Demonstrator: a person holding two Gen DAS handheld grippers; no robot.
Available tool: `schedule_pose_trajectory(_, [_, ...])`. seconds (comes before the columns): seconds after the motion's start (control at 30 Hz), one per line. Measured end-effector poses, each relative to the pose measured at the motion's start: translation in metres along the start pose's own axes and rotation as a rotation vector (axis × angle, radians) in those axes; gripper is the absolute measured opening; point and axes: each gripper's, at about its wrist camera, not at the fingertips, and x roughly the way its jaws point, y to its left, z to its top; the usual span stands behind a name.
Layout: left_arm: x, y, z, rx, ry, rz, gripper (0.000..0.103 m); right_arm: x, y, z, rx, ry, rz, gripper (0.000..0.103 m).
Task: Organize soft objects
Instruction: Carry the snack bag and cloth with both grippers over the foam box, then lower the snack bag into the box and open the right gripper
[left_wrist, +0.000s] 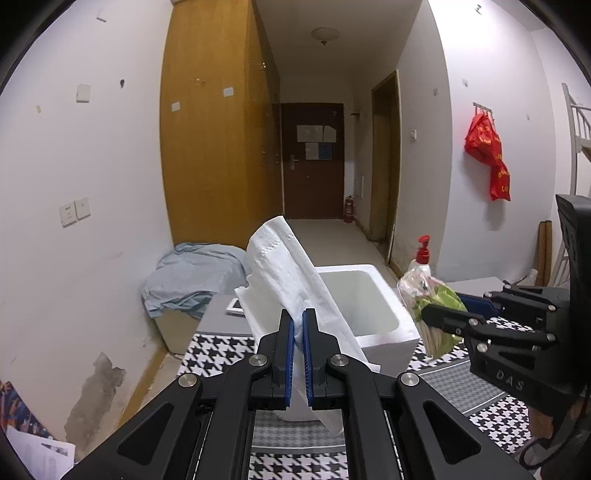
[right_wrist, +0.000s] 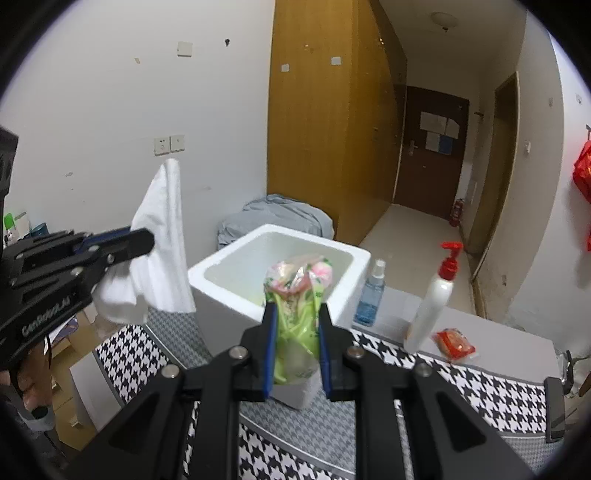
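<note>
While both hover near foam box (right_wrist: 236, 291): left jaws pinch white tissue (left_wrist: 291, 280), right jaws clamp green packet (right_wrist: 297, 306).

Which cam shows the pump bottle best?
Right wrist view: the pump bottle stands whole, red pump to base, right of the foam box. In the left wrist view only its red pump and shoulder show; a green packet hides the rest.

A white pump bottle with a red top (right_wrist: 436, 295), a clear blue spray bottle (right_wrist: 370, 295) and a red snack packet (right_wrist: 455, 344) stand on the houndstooth-covered counter (right_wrist: 491, 391), near a wooden wardrobe (right_wrist: 325, 122).
</note>
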Motion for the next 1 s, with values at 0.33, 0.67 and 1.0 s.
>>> schedule_pose_trajectory(0.33, [0.000, 0.014, -0.006, -0.017, 0.012, 0.030, 0.005, 0.026, 0.005, 0.018, 0.002, -0.001, 0.015, 0.023])
schedule_pose_trajectory(0.67, [0.006, 0.015, -0.006, -0.023, 0.019, 0.046, 0.005, 0.060, 0.002, 0.030, 0.024, 0.026, 0.009, 0.023])
schedule_pose_trajectory(1.0, [0.008, 0.019, -0.005, -0.042, 0.016, 0.049, 0.005, 0.090, -0.003, 0.030, 0.048, 0.081, 0.021, 0.023])
